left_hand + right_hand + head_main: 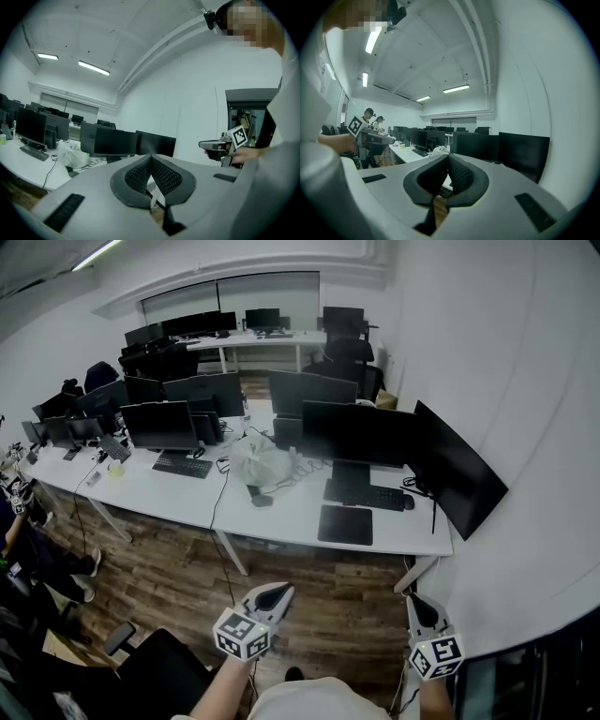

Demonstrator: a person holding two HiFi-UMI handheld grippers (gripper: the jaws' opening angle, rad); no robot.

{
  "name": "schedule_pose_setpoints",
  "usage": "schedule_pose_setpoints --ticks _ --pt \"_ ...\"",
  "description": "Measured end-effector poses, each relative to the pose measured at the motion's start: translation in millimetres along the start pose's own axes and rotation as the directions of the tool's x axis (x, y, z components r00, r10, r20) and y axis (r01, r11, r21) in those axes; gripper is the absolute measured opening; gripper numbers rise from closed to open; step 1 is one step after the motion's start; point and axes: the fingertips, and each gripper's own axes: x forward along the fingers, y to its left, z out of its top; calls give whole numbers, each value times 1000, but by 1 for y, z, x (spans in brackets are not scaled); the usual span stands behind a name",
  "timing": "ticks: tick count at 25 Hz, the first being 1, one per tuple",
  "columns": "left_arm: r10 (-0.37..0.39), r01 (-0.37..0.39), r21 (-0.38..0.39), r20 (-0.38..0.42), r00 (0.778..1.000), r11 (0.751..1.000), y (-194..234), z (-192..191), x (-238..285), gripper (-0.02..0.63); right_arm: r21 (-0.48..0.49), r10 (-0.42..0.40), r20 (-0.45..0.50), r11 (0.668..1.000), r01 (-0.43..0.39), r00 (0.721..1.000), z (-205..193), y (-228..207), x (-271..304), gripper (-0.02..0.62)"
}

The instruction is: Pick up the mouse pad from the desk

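Observation:
The black mouse pad lies flat near the front edge of the white desk, in front of a black keyboard and mouse. Both grippers are held over the wooden floor, well short of the desk and pointing roughly level towards it. My left gripper is shut, and its ribbed pads meet at the tip with nothing between them. My right gripper is likewise shut and empty, with its pads pressed together. Each gripper view shows the other gripper off to the side.
Black monitors line the desk, and a curved one stands at its right end by the white wall. A white plastic bag, cables and a small dark object lie mid-desk. An office chair stands at lower left. People are at the far left.

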Motion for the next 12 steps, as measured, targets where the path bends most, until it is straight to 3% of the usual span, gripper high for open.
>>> schedule_pose_setpoints --ticks 5,12 --pt "-10 10 -7 -4 1000 1000 -1 -2 0 16 4 -17 15 1000 17 1000 2 0 2 15" --pt "-16 15 -16 -8 1000 1000 6 -8 -2 15 12 -16 4 1000 16 1000 -1 7 9 112"
